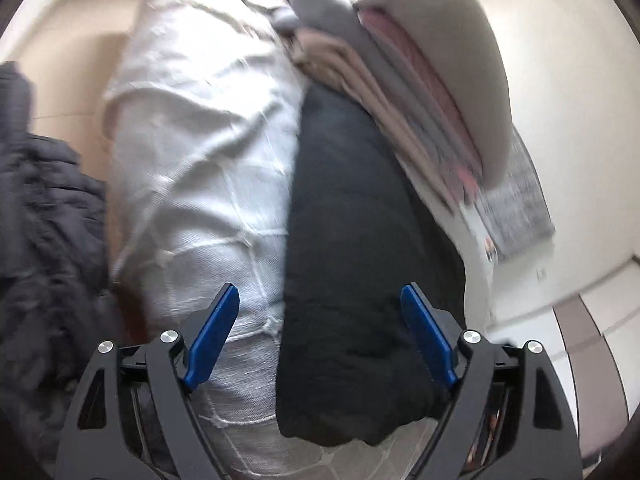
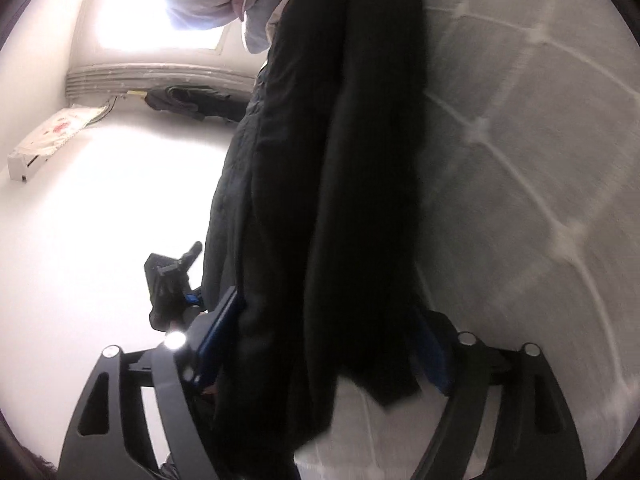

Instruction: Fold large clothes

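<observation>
Left gripper: blue fingers spread wide, nothing gripped. Right gripper: fingers wide, dark garment seen between them, contact unclear. Garment laid folded lengthwise on white bedcover, beside stacked clothes.

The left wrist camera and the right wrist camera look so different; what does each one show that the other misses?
Only the left wrist view shows the crumpled dark grey quilted fabric at its left edge and a tall stack of folded pink and beige clothes. Only the right wrist view shows a bright window and the other gripper beyond the cloth. Both share the folded black garment lying on white quilted bedding, between blue-padded fingers.
</observation>
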`<action>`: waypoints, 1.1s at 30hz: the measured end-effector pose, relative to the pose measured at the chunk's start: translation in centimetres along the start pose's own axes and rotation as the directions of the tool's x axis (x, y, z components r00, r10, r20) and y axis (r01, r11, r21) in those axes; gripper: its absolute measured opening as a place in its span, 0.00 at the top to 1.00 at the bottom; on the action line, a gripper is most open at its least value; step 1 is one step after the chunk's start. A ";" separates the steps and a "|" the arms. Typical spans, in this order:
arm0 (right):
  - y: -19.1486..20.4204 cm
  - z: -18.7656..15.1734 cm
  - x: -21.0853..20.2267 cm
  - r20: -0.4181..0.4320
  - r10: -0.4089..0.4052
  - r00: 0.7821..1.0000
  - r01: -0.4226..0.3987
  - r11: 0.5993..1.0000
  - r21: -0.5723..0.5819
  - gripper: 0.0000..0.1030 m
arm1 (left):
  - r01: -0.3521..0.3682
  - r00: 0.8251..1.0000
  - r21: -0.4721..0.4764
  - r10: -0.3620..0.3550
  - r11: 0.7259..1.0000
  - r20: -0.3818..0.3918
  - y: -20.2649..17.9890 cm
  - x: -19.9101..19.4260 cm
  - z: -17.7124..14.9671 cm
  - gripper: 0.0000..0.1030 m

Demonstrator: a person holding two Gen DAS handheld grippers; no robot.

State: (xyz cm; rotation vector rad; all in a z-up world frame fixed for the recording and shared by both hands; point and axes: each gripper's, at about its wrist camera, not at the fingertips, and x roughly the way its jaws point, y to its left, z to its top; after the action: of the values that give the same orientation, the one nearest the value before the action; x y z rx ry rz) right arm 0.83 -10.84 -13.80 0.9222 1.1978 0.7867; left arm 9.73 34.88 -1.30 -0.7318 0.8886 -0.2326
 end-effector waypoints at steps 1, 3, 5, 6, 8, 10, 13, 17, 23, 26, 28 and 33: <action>-0.3 0.1 -1.1 0.012 -0.003 1.000 0.003 1.000 0.000 0.22 | -0.012 1.000 0.002 0.012 1.000 0.025 -0.4 -0.8 -0.4 0.23; -0.1 -0.6 -3.3 0.035 0.001 0.999 -0.001 1.000 0.000 0.21 | 0.023 0.999 0.029 -0.024 0.999 0.037 -1.3 -1.9 -1.6 0.22; -0.7 -0.9 -3.4 0.059 0.028 0.998 -0.029 1.000 0.012 0.21 | 0.048 0.998 0.063 -0.051 0.997 0.045 -2.5 -2.7 -3.0 0.22; -1.1 -1.0 -4.8 0.082 0.054 0.995 -0.055 0.998 0.013 0.21 | 0.065 0.997 0.078 -0.068 0.995 0.041 -3.0 -3.0 -3.7 0.22; 0.7 -0.9 -6.7 0.116 0.098 0.988 -0.097 0.995 -0.010 0.21 | 0.106 0.994 0.110 -0.109 0.988 0.026 -4.3 -2.8 -5.3 0.22; 2.1 -1.4 -8.1 0.156 0.185 0.970 -0.177 0.982 -0.066 0.20 | 0.106 0.994 0.160 -0.109 0.981 0.010 -5.4 -2.5 -6.8 0.17; 4.9 -1.6 -9.0 0.173 0.283 0.943 -0.257 0.954 -0.155 0.18 | 0.058 0.998 0.205 -0.062 0.977 0.011 -6.2 -2.1 -7.4 0.17; 8.0 -0.9 -6.5 0.098 0.334 0.938 -0.313 0.932 -0.183 0.15 | 0.029 0.999 0.113 -0.025 0.993 -0.035 -4.1 -1.5 -7.0 0.17; 5.2 -0.9 -3.0 -0.012 0.187 0.982 -0.188 0.979 -0.074 0.16 | -0.029 0.999 0.062 0.028 0.998 0.017 -2.6 -2.6 -6.5 0.17; 6.0 -0.6 -5.5 0.069 0.255 0.964 -0.250 0.965 -0.079 0.15 | -0.004 0.993 0.088 -0.007 0.996 0.119 -3.5 -4.5 -6.4 0.17; 7.6 -0.1 -6.4 0.084 0.288 0.954 -0.275 0.952 -0.134 0.15 | 0.044 0.985 0.142 -0.066 0.989 0.157 -4.7 -5.3 -6.5 0.17; 8.7 0.4 -3.2 0.022 0.184 0.983 -0.177 0.969 -0.175 0.15 | 0.000 0.997 0.289 -0.024 0.957 0.079 -7.7 -3.1 -7.6 0.17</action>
State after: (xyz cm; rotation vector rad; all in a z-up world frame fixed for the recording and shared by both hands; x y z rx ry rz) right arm 0.33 -10.04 -4.62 0.9072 1.0043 0.9983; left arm 2.78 26.98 2.69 -0.4709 0.7528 -0.3336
